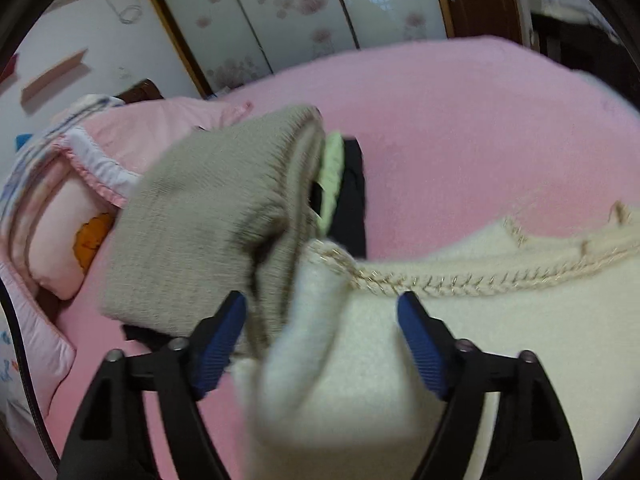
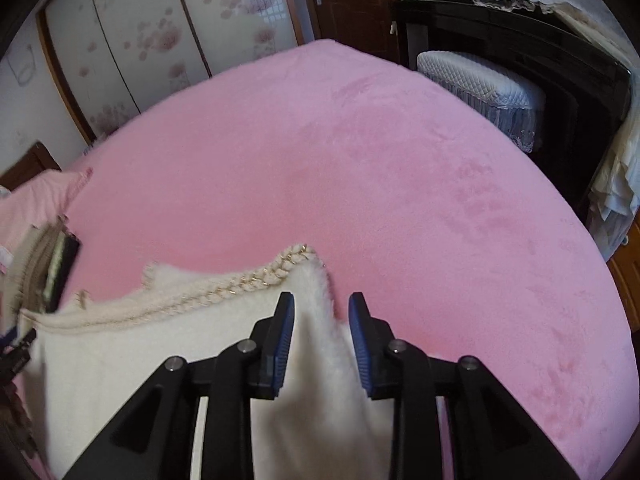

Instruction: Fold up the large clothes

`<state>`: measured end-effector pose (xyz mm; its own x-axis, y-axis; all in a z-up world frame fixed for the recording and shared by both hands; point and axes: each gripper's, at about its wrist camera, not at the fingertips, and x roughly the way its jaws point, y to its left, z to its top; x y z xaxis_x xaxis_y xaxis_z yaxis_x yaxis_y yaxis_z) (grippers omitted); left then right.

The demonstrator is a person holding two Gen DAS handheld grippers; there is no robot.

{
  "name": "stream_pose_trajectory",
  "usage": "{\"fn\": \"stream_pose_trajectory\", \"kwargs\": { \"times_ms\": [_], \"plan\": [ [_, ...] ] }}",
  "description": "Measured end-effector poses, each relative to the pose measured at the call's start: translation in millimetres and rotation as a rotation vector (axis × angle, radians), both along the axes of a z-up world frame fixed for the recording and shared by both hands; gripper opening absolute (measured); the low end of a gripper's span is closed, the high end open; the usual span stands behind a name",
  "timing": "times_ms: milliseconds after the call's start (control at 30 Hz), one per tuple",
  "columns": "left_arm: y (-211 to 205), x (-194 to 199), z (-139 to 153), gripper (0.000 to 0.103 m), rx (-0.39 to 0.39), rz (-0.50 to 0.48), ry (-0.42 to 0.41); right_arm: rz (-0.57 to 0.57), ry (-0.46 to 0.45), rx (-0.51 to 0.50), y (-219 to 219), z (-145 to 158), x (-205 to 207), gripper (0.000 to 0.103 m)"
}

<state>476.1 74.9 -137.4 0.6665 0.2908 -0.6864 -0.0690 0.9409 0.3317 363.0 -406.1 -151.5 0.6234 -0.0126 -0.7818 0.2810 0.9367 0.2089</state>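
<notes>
Left wrist view: left gripper has its jaws spread wide, the blue pads clear of the cloth on both sides; a hump of the cream garment sits between them, not pinched. Right wrist view: right gripper jaws stand partly apart, a raised peak of the same cream fabric between the pads; left pad looks against it, right pad shows a gap, so I read it as no clamp. Both grippers sit along the braided trim, one at each end of that edge, probably because that's the edge being laid down and squared for a fold. Garment rests flat on the pink bedspread, near side of the bed, trim edge facing away. Just beyond the left gripper: a stack of folded clothes, beige knit on top, green and black layers under it, likely finished pieces parked out of the way. Pillows further left, wardrobe doors behind.
</notes>
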Motion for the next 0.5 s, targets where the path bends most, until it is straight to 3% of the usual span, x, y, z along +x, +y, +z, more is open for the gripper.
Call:
{"fn": "stream_pose_trajectory", "kwargs": {
  "times_ms": [167, 267, 333, 500],
  "plan": [
    [-9, -73, 58, 0.091, -0.063, -0.010, -0.140, 0.022, -0.100, 0.020, 19, 41, -53, 0.043],
    [-21, -123, 72, 0.097, -0.089, -0.014, -0.202, 0.073, -0.117, 0.008, 53, 50, -87, 0.044],
    [-26, -153, 71, 0.098, -0.139, -0.007, -0.233, 0.138, -0.100, 0.006, 81, 48, -103, 0.044],
    [-45, -215, 37, 0.099, -0.242, 0.012, -0.241, 0.245, -0.146, -0.080, 160, 39, -153, 0.044]
  ]
}}
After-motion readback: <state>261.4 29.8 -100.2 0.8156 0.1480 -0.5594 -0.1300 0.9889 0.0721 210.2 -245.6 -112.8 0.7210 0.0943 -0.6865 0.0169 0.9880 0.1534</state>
